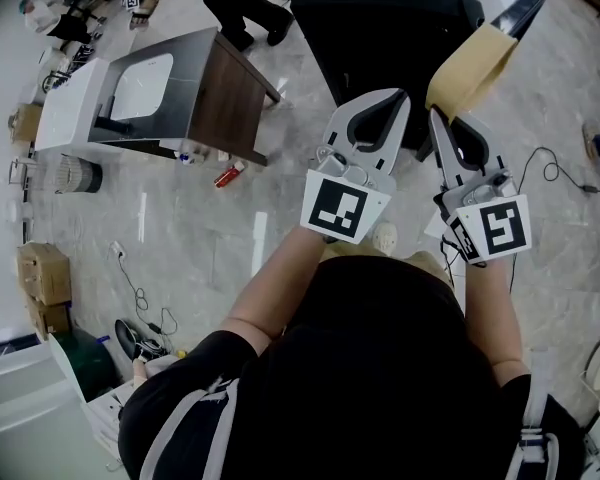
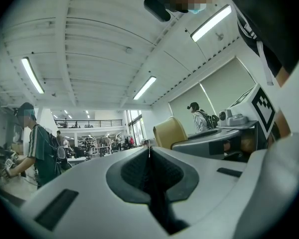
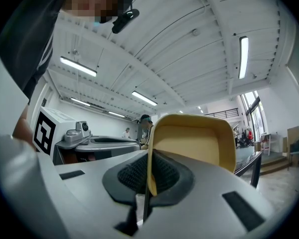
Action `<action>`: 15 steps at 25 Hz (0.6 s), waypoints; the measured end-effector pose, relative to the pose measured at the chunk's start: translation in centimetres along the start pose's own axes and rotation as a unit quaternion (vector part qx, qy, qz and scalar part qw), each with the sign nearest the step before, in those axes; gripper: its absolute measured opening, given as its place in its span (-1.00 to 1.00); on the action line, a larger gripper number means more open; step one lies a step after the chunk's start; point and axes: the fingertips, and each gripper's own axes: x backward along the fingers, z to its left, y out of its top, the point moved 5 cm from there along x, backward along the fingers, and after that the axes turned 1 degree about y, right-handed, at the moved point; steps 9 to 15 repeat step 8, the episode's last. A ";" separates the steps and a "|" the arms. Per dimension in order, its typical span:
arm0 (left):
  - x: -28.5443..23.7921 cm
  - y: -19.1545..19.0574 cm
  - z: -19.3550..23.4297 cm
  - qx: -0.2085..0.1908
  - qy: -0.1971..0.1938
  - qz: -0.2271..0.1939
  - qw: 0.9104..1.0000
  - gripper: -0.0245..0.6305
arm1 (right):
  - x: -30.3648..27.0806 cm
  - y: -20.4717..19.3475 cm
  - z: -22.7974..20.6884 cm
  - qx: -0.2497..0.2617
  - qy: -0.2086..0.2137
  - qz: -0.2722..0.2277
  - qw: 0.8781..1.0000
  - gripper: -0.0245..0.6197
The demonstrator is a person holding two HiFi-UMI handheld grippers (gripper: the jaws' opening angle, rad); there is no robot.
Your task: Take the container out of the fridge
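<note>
A tan, tray-like container (image 1: pixel 470 66) is held up in the air, tilted on its side, in front of my chest. My right gripper (image 1: pixel 438 118) is shut on the container's rim; in the right gripper view the thin rim (image 3: pixel 150 169) sits pinched between the dark pads, and the container's hollow (image 3: pixel 192 143) faces the camera. My left gripper (image 1: pixel 388 98) is just left of it, shut with nothing in it; its pads (image 2: pixel 139 169) meet in the left gripper view. That view also shows the container (image 2: pixel 169 132) beyond the jaws.
A large black box (image 1: pixel 380 23) stands on the marble floor straight ahead, beneath the grippers. To the left is a wooden-sided table (image 1: pixel 195 83) with a white unit. A red can (image 1: pixel 229 175), cables and cardboard boxes (image 1: pixel 43 273) lie on the floor. People stand at the far left.
</note>
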 end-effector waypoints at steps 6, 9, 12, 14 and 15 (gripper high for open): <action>-0.2 -0.4 0.0 0.003 -0.001 0.000 1.000 -0.85 | 0.0 -0.3 -0.2 0.000 -0.006 0.001 1.000 -0.81; -0.2 -0.5 0.0 0.003 -0.001 -0.001 1.000 -0.85 | 0.0 -0.4 -0.3 0.001 -0.007 0.002 1.000 -0.81; -0.2 -0.5 0.0 0.003 -0.001 -0.001 1.000 -0.85 | 0.0 -0.4 -0.3 0.001 -0.007 0.002 1.000 -0.81; -0.2 -0.5 0.0 0.003 -0.001 -0.001 1.000 -0.85 | 0.0 -0.4 -0.3 0.001 -0.007 0.002 1.000 -0.81; -0.2 -0.5 0.0 0.003 -0.001 -0.001 1.000 -0.85 | 0.0 -0.4 -0.3 0.001 -0.007 0.002 1.000 -0.81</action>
